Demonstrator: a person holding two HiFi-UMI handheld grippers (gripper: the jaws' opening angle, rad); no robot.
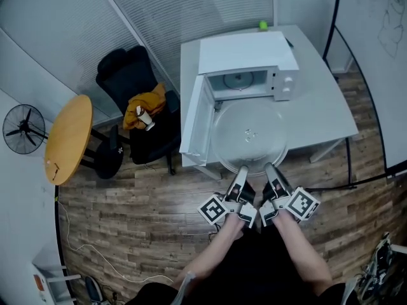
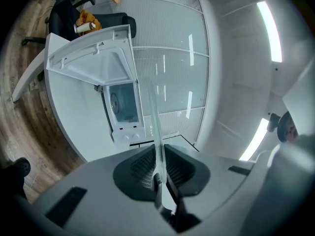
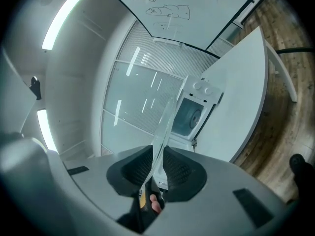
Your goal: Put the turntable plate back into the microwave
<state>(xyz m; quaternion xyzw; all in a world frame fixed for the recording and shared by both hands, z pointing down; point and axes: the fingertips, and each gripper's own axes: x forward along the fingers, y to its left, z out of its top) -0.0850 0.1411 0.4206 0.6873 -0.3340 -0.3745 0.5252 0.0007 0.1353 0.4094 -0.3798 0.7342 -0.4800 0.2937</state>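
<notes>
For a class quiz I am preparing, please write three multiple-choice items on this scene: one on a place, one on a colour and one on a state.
1. Where is the glass turntable plate relative to the microwave?
A. inside it
B. in front of it, gripped at its near rim
C. on top of it

2. What colour is the microwave casing?
A. black
B. red
C. white

3. What is the state of the door?
A. open
B. shut
C. taken off

Answers:
1 B: the left gripper and the right gripper each have their fingers closed on the plate's near rim.
2 C: the top and front are white.
3 A: it is swung out to the left and the cavity shows.
</notes>
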